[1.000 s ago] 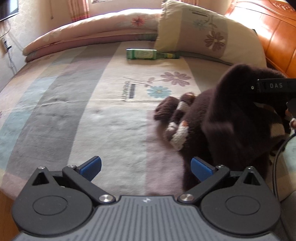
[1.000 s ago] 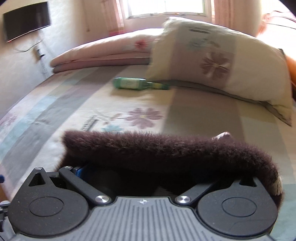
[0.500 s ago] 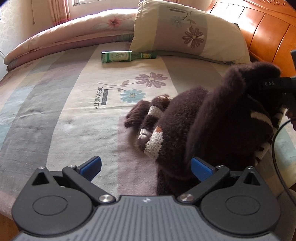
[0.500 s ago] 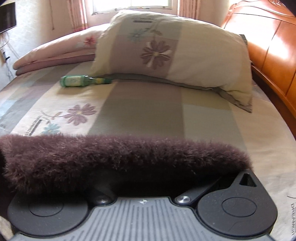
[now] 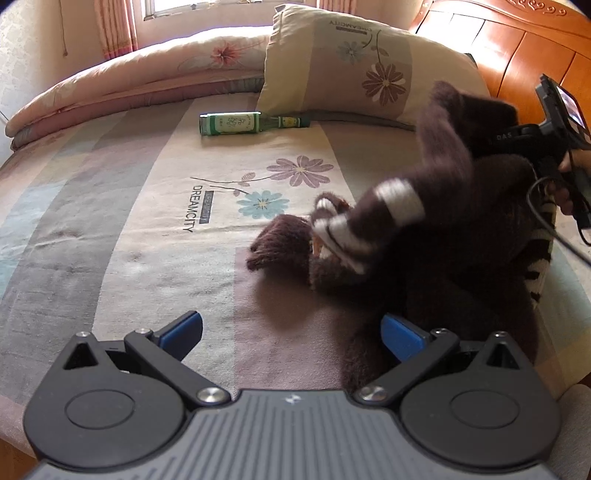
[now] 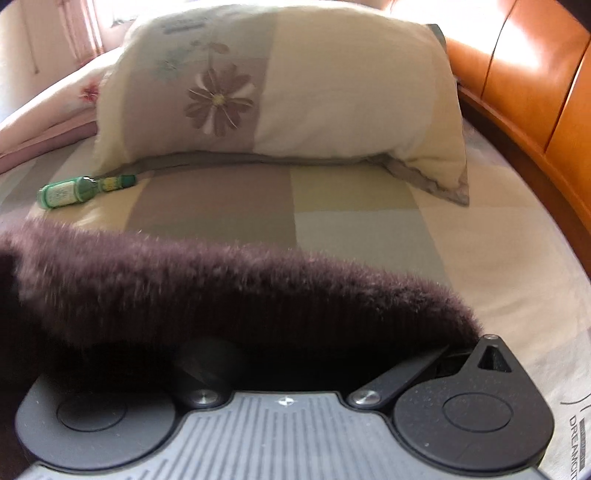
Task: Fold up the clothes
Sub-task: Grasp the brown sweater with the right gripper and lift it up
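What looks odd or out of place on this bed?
A green glass bottle lies on its side on the bedsheet, its neck toward the flowered pillow, a strange thing on a bed where clothes get folded. The dark fuzzy sweater is simply crumpled, not yet folded.

Daylight comes from a window (image 5: 207, 4) beyond the bed's far edge; it is blown out to white, and the quilt (image 5: 155, 74) beneath it glares pale. The headboard (image 5: 517, 44) shines with warm orange highlights, overexposed in the right wrist view. The sweater (image 5: 461, 221) reads nearly black, its folds lost in shadow, and its raised sleeve is smeared by motion blur. It throws a soft shadow on the bed (image 5: 129, 221) towards the near edge. The right wrist view is softer overall, with hazy fur and a washed-out pillow (image 6: 295, 85). Fisheye distortion bows the bed's edges, and dark vignetting fills the corners.
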